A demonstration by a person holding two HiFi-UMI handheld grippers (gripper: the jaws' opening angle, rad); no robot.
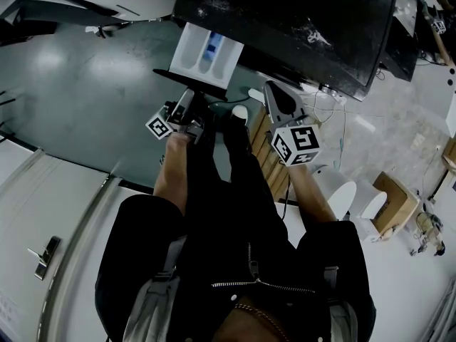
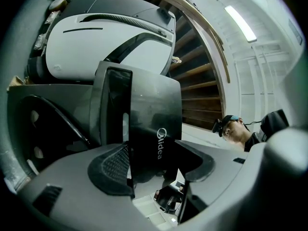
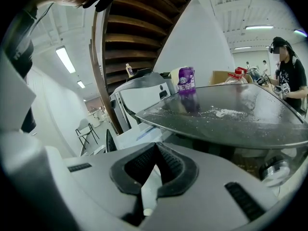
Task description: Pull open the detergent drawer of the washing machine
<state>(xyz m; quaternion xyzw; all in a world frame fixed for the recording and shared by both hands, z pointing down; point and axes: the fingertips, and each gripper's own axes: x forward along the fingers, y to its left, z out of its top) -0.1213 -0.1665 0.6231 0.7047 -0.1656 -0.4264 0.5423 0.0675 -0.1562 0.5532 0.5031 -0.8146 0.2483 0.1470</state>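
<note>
The washing machine's dark top (image 1: 299, 20) fills the upper part of the head view. Its white detergent drawer (image 1: 209, 52), with a blue insert, stands pulled out toward me. My left gripper (image 1: 189, 102) reaches up to the drawer's dark front panel (image 1: 192, 83). In the left gripper view that glossy panel (image 2: 154, 119), printed with a logo, sits between the wide-set jaws, and my left gripper (image 2: 156, 165) is shut on it. My right gripper (image 1: 271, 91) hangs to the right of the drawer, apart from it. Its pads meet at the tips, so my right gripper (image 3: 155, 150) is shut on nothing.
A purple bottle (image 3: 186, 78) and spilled white powder (image 3: 221, 112) lie on the washer's top (image 3: 240, 124). Another white and grey machine (image 2: 110, 32) stands beyond the drawer. A wooden staircase (image 3: 139, 28) rises overhead. A person (image 3: 288, 73) stands far right. A cardboard box (image 1: 395, 205) sits on the floor.
</note>
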